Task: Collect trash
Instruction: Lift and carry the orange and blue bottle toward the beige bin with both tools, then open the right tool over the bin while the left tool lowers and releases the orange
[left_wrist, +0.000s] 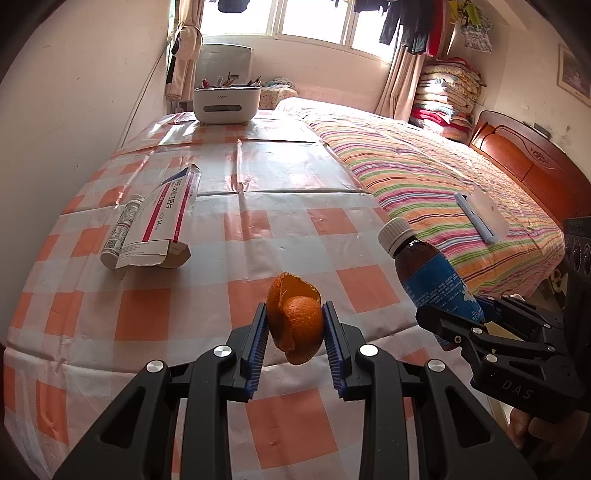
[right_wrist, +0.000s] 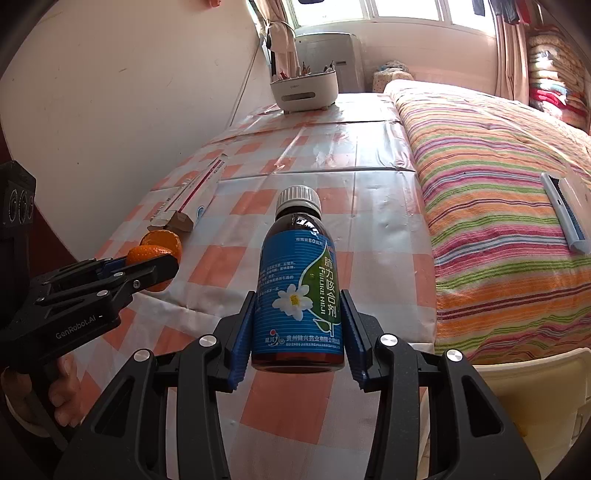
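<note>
My left gripper (left_wrist: 294, 325) is shut on a piece of orange peel (left_wrist: 295, 317) and holds it above the checked table (left_wrist: 140, 321). My right gripper (right_wrist: 297, 314) is shut on a brown syrup bottle (right_wrist: 297, 280) with a blue label and a white cap, held upright above the table. The bottle also shows in the left wrist view (left_wrist: 428, 269), and the peel in the right wrist view (right_wrist: 159, 251). An opened medicine box (left_wrist: 162, 218) and a small white tube (left_wrist: 120, 230) lie on the table's left side.
A white desk organiser (left_wrist: 227, 103) with pens stands at the table's far end. A bed with a striped blanket (left_wrist: 443, 192) runs along the right side, with a white device (left_wrist: 480, 214) on it. A cream bin rim (right_wrist: 517, 387) shows at lower right. A wall is on the left.
</note>
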